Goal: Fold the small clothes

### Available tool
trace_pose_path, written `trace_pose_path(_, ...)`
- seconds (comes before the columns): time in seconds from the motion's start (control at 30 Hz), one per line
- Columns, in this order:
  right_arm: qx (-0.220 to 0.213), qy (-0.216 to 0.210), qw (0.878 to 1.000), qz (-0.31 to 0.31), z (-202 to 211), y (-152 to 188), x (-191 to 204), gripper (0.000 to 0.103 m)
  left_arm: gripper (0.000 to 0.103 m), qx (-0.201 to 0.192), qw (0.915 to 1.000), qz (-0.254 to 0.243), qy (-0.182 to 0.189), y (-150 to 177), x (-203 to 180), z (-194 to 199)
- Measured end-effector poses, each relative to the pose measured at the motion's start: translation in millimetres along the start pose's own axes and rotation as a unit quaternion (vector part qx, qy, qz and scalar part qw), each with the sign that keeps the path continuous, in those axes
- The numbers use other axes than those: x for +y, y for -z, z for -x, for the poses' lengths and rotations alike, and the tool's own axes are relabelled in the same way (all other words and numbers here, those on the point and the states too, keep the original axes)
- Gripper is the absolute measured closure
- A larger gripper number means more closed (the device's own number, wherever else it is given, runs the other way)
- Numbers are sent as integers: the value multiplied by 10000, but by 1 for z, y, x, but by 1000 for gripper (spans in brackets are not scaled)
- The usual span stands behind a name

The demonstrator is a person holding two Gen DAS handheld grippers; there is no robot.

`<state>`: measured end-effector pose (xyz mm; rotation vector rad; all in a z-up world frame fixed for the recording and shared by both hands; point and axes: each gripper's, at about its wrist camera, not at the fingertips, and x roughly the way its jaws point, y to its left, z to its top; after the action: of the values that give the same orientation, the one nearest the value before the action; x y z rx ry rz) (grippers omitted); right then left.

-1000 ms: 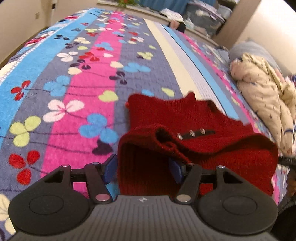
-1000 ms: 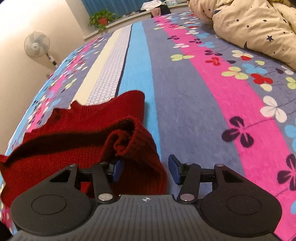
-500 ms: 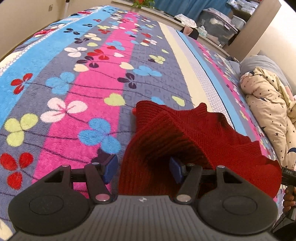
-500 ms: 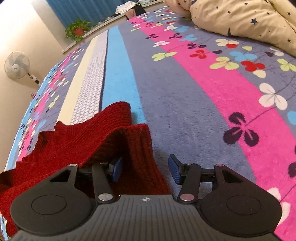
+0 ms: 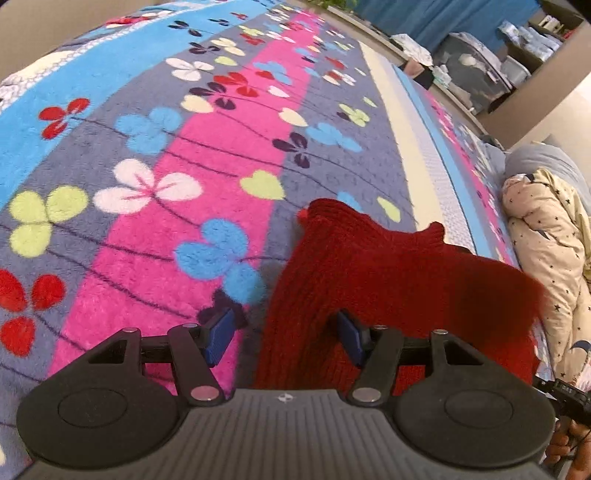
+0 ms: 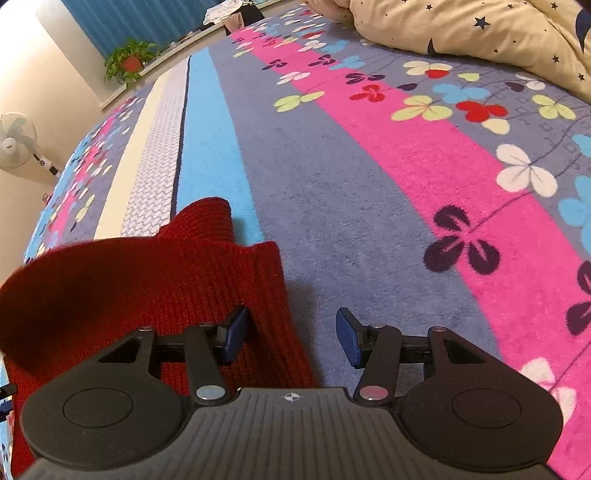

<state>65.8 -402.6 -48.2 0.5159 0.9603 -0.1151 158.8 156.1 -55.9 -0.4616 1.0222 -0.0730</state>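
Garment: a small red knit sweater [image 5: 388, 280] lies on the bed, bunched rather than flat, its ribbed edges raised and folded over; in the right wrist view the same sweater [image 6: 140, 288] fills the lower left.
Sweater position: on the grey and light-blue stripes of the blanket, near the cream stripe, close in front of both claws.
Left claw [image 5: 286, 336]: spread wide, the blue pads well apart; the sweater's left edge sits in the gap between them, and its fabric drapes over the right pad [image 5: 351, 338]. The left pad [image 5: 218, 336] is clear of the cloth, above the pink stripe. Nothing is pinched.
Right claw [image 6: 293, 336]: also spread wide; the sweater's right edge reaches into the gap and the left pad [image 6: 234, 334] lies against the knit, while the right pad [image 6: 349, 338] stands apart over bare grey blanket. Nothing is pinched here either.
Bed cover: a plush striped blanket [image 6: 369, 177] in blue, grey, pink and cream, printed with clover-like flowers.
Beside it: a cream quilt with dark stars [image 6: 480, 29] is heaped along the bed's right side.
Room: a potted plant [image 6: 127, 62] on a ledge by blue curtains, and a standing fan [image 6: 14, 142] against the wall.
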Motion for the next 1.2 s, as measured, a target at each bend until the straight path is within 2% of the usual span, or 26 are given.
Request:
trace_pose_path(0.17,68,-47,10000,-31,-3,1,0,50,39,24,9999,-16,98,0,-3,-2)
trace_pose_path(0.23,82,-102,9999,-53,-3,1,1,62,58,24,9999,-66,138,1,-5,-3)
trace_pose_path(0.27,97,-207,9997,-46,-4,1,2,80,79,35,9997,-146,184,1,-7,-2)
trace_pose_path(0.3,91,-277,9996,2,-3,1,3,89,89,28,9994,-283,198,1,-11,-1)
trace_pose_path(0.4,-295,-243,9989,283,10,-1,12,92,91,-351,9945,-989,23,4,-29,14)
trace_pose_path(0.53,-1185,-528,9914,-165,41,-11,4,93,92,-1058,9895,-973,139,-2,-31,38)
trace_pose_path(0.6,-1564,-566,9860,-112,49,-13,9,93,92,-1489,9833,-1032,150,-6,-36,46)
trace_pose_path(0.67,-1907,-401,9806,225,52,-16,22,93,91,-1788,9759,-1247,-142,-7,-46,46)
trace_pose_path(0.8,-2385,-264,9693,532,51,-25,36,93,91,-2123,9673,-1311,-453,-13,-52,38)
trace_pose_path(0.93,-2119,15,9749,679,24,-33,44,93,91,-1937,9682,-1394,-757,-19,-51,13)
trace_pose_path(1.07,-1460,444,9852,781,-24,-38,45,93,90,-1398,9686,-1665,-1209,-13,-44,-29)
trace_pose_path(1.13,-1102,636,9885,817,-43,-35,43,93,90,-1160,9699,-1716,-1280,-10,-39,-45)
trace_pose_path(1.2,-995,728,9883,901,-52,-31,46,93,89,-1140,9678,-1817,-1314,-6,-38,-51)
